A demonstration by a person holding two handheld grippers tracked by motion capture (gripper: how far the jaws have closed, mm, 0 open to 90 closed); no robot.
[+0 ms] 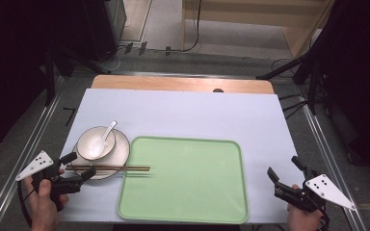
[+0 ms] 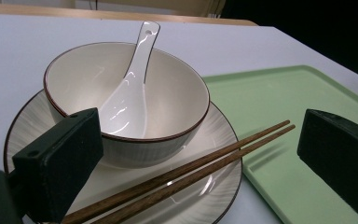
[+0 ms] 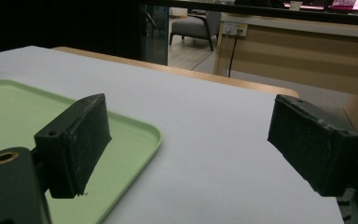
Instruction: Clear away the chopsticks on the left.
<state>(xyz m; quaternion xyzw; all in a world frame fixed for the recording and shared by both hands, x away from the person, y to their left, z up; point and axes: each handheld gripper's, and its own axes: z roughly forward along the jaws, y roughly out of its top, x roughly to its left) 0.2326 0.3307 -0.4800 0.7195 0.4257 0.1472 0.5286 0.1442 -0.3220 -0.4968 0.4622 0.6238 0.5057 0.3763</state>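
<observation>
While open, tongs astride chopsticks

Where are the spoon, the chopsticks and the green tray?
spoon [image 2: 126,105]: left gripper view, on its scoop.
chopsticks [image 2: 200,169]: left gripper view, on the middle of the sticks.
green tray [image 1: 192,180]: high view, on its bare floor.

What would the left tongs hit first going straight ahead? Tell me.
Probably the chopsticks: they lie between the open left tongs, resting across the plate. Height is unclear, so the tongs might pass over them.
</observation>
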